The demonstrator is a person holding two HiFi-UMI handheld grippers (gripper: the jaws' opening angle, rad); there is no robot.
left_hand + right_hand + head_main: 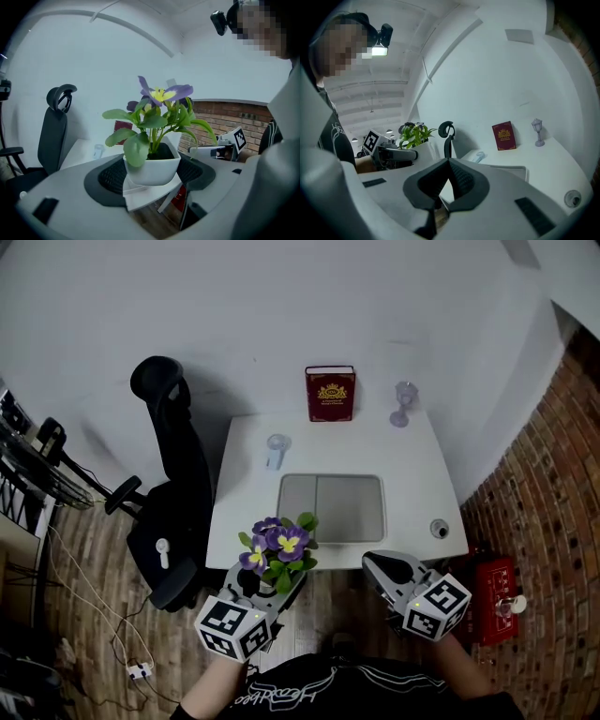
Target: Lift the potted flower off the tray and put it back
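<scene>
Grippers sit nearest, both held in front of the desk's near edge. The left gripper (270, 589) is clamped on a potted flower (152, 140). Its two dark pads press on opposite sides of the white pot (153, 169), and a white base shows under the pot. The plant stands upright, with purple and yellow blooms above green leaves. It is held in the air off the tray, over the near edge of the desk (412, 465) towards the near left corner. In the left gripper view, wooden floor shows below the pot.

The right gripper (392, 568) is level with it, further along the same near edge. Its jaws are drawn together, the tips meeting, and they hold nothing.

On the desk, a small round object (439, 529) lies by the near right corner. The grey tray (331, 507) rests in the middle of the desk, closer to the near edge than the far one. Beyond the tray's left end lies a small pale object (276, 451), too small to identify. At the far edge a red book (330, 393) stands upright against the wall. A little lamp (404, 405) stands to the right of it, near the far right corner.

A black office chair (173, 493) stands just off the desk's left edge.
</scene>
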